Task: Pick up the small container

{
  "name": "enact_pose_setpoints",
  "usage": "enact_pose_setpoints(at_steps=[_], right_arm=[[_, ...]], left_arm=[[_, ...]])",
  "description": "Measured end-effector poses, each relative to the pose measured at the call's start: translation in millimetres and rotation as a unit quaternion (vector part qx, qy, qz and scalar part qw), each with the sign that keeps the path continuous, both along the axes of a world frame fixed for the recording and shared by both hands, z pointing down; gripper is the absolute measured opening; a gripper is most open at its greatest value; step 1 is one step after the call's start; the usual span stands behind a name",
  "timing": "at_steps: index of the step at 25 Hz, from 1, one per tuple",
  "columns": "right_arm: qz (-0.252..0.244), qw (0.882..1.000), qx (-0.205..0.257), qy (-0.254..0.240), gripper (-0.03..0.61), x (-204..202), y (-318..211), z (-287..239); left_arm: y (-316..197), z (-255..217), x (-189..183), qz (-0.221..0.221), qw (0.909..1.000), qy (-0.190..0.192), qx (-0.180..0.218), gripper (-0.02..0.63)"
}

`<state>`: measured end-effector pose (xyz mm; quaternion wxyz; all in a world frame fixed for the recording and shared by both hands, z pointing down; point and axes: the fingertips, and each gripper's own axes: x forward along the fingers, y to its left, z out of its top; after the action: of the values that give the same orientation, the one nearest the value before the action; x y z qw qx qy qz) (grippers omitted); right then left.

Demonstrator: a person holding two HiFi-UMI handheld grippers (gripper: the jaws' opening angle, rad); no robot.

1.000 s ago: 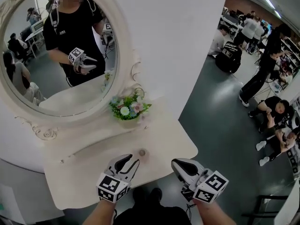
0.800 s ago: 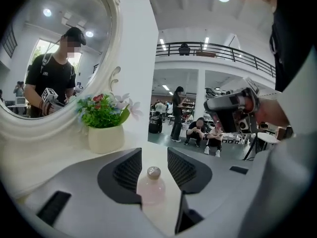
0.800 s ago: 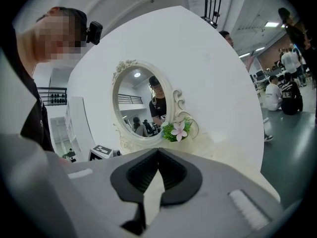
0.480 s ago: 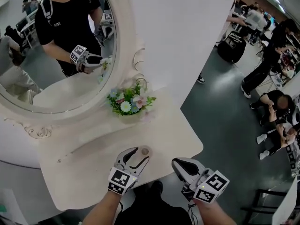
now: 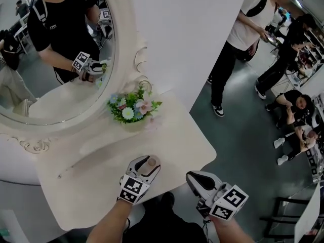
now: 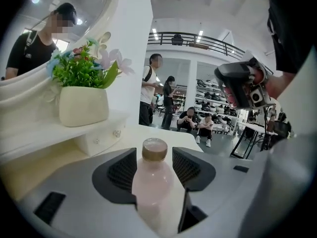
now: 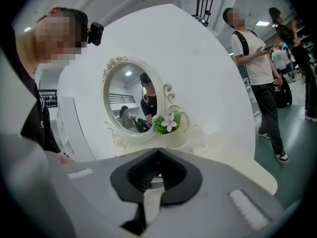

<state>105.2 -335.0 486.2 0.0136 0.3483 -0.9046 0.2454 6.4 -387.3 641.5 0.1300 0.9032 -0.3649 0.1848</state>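
Observation:
The small container (image 5: 151,162) is a pale pink bottle with a brown cap, standing upright near the front of the cream dressing table (image 5: 71,191). My left gripper (image 5: 146,162) is around it and its jaws are opening. In the left gripper view the bottle (image 6: 153,187) stands between the ribbed pads (image 6: 123,170), which look just clear of it. My right gripper (image 5: 192,178) hangs off the table's front right edge, shut and holding nothing; in its own view its jaw tips (image 7: 158,150) meet.
A potted flower bunch (image 5: 130,109) sits on the raised drawer shelf behind the bottle, under an oval mirror (image 5: 50,59). A person in a white shirt (image 5: 243,34) stands on the grey floor to the right, with others sitting farther off.
My left gripper has moved forward and its jaws have spread, so the bottle now stands between them. The right gripper has hardly moved. A person in white has walked into view at right.

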Motion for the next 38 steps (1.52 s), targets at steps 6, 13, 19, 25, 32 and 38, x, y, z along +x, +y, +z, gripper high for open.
enact_pose_setpoints(at_steps=[6, 13, 19, 25, 32, 38], right_arm=[[0.012, 1.0, -0.002, 0.006, 0.011, 10.8, 6.5, -4.0], [0.017, 1.0, 0.009, 0.009, 0.011, 17.6, 14.3, -16.5], [0.014, 1.0, 0.012, 0.01, 0.011, 19.5, 19.7, -21.1], [0.015, 1.0, 0.015, 0.006, 0.011, 23.0, 21.0, -23.9], [0.024, 0.999, 0.03, -0.003, 0.011, 26.8, 18.6, -32.6], [0.016, 0.999, 0.043, -0.023, 0.011, 20.2, 12.1, -50.3]], left_arm=[[-5.1, 3.5, 0.1, -0.022, 0.9996, -0.008, 0.015, 0.167], [-7.7, 4.3, 2.7, -0.026, 0.9991, -0.022, 0.026, 0.15], [-12.6, 6.7, 5.0, -0.041, 0.9987, -0.014, 0.027, 0.16], [-16.3, 6.5, 5.4, -0.047, 0.9983, -0.031, 0.017, 0.147], [-15.5, -28.0, 5.0, -0.042, 0.9985, -0.024, 0.028, 0.147], [-15.4, -85.2, -6.0, -0.049, 0.9958, -0.048, 0.061, 0.146]])
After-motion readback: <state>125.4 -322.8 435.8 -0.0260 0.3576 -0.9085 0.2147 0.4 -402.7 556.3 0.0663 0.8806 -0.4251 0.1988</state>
